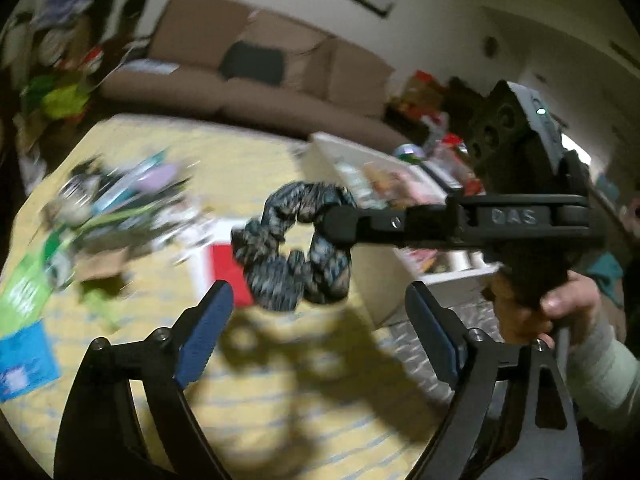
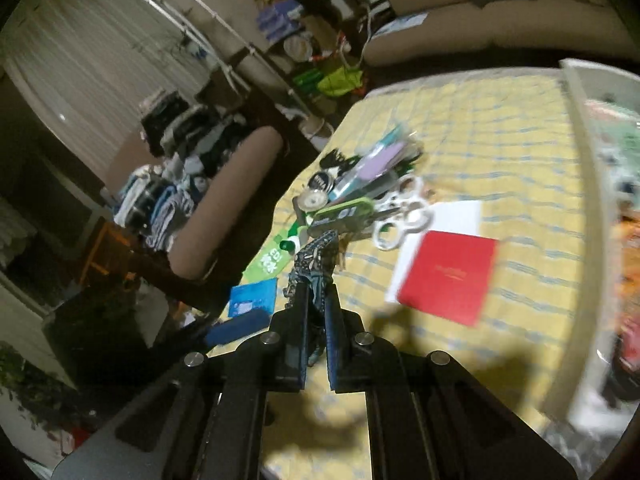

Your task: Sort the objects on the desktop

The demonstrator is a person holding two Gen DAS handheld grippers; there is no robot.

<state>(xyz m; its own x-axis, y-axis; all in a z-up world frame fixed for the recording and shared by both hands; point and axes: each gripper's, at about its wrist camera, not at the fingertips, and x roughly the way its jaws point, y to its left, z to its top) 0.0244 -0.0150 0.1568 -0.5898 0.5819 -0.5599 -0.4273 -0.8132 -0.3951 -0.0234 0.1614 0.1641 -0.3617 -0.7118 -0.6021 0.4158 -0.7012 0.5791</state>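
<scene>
my right gripper (image 1: 340,224) is clenched on a dark patterned scrunchie (image 1: 294,246), pinching one edge so the loop hangs in the air above the desk (image 1: 256,160), clear of its yellow checked cloth. from my right wrist the scrunchie (image 2: 314,268) shows squeezed between the two nearly closed fingers. my left gripper (image 1: 316,312) is released, blue pads spread wide just below the scrunchie and not touching it. under the loop a red booklet (image 2: 448,280) lies flat on a white sheet. farther back sits a blurred pile of small items (image 2: 360,196) with white-handled scissors (image 2: 404,216) at its near side. a white tray (image 1: 360,160) stands to the right on the desk.
</scene>
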